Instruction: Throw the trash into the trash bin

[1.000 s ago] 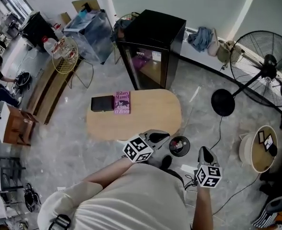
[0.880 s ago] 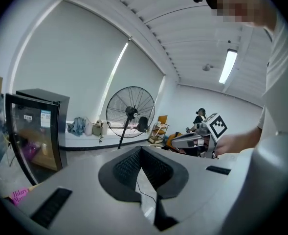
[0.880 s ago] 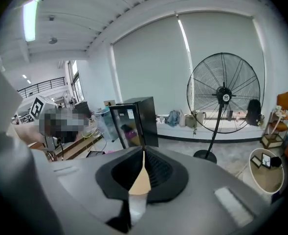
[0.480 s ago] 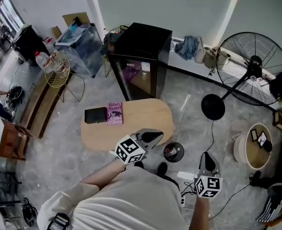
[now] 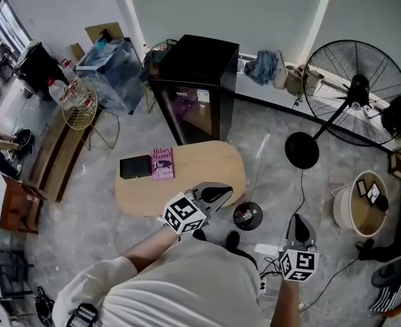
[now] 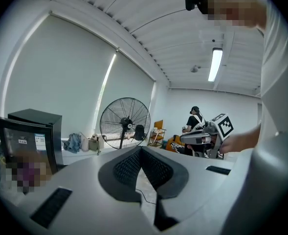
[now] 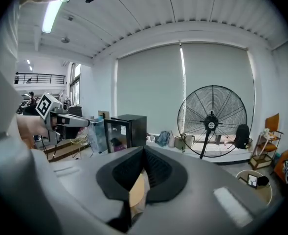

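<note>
A small round black trash bin stands on the floor by the near right end of the oval wooden table; what lies inside is too small to tell. My left gripper hovers over the table's near edge, just left of the bin, jaws shut and empty. My right gripper hangs over the floor to the right of the bin, also shut; only a tan surface shows through the slit below its tips. Each gripper appears in the other's view: the right gripper and the left gripper. No loose trash is visible.
A pink book and a flat black item lie on the table's left part. Behind it stands a black fridge. A big floor fan with a round base, a round tub and floor cables fill the right side.
The head view has swung, sliding table and bin slightly left. Both grippers have lifted a little, stay shut, and keep their places on either side of the bin.
</note>
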A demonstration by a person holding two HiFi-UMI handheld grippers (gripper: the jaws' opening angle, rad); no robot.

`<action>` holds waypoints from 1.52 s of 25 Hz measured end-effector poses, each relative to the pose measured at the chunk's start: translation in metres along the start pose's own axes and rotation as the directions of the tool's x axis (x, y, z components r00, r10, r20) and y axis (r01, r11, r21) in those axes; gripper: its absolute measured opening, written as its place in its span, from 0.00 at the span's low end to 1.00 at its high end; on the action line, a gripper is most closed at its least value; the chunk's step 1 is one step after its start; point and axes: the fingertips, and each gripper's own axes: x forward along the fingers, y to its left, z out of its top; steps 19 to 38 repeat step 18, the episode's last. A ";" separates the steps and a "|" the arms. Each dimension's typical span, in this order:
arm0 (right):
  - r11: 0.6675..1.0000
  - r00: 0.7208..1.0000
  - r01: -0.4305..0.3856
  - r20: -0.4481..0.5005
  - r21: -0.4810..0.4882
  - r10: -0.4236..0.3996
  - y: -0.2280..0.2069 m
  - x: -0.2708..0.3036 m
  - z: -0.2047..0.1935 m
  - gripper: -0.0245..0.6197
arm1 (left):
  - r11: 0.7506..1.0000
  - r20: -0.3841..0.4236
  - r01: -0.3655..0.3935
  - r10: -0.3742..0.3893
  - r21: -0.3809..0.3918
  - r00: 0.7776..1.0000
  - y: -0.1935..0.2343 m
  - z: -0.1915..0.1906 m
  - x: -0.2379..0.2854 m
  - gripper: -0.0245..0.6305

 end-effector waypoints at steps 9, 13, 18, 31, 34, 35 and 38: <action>1.000 1.000 -0.020 0.014 -0.004 0.020 -0.004 0.004 0.007 0.06 | 1.000 0.003 -0.023 0.023 -0.012 1.000 0.003 -0.002 0.001 0.05; 1.000 0.999 -0.029 0.020 -0.009 0.029 -0.004 0.006 0.009 0.06 | 0.999 0.010 -0.035 0.035 -0.012 0.999 0.004 0.000 -0.002 0.05; 0.999 0.999 -0.037 0.022 -0.014 0.037 -0.002 0.007 0.012 0.06 | 0.999 0.015 -0.047 0.047 -0.016 0.999 0.006 0.003 -0.004 0.05; 0.999 0.999 -0.037 0.022 -0.014 0.037 -0.002 0.007 0.012 0.06 | 0.999 0.015 -0.047 0.047 -0.016 0.999 0.006 0.003 -0.004 0.05; 0.999 0.999 -0.037 0.022 -0.014 0.037 -0.002 0.007 0.012 0.06 | 0.999 0.015 -0.047 0.047 -0.016 0.999 0.006 0.003 -0.004 0.05; 0.999 0.999 -0.037 0.022 -0.014 0.037 -0.002 0.007 0.012 0.06 | 0.999 0.015 -0.047 0.047 -0.016 0.999 0.006 0.003 -0.004 0.05; 0.999 0.999 -0.037 0.022 -0.014 0.037 -0.002 0.007 0.012 0.06 | 0.999 0.015 -0.047 0.047 -0.016 0.999 0.006 0.003 -0.004 0.05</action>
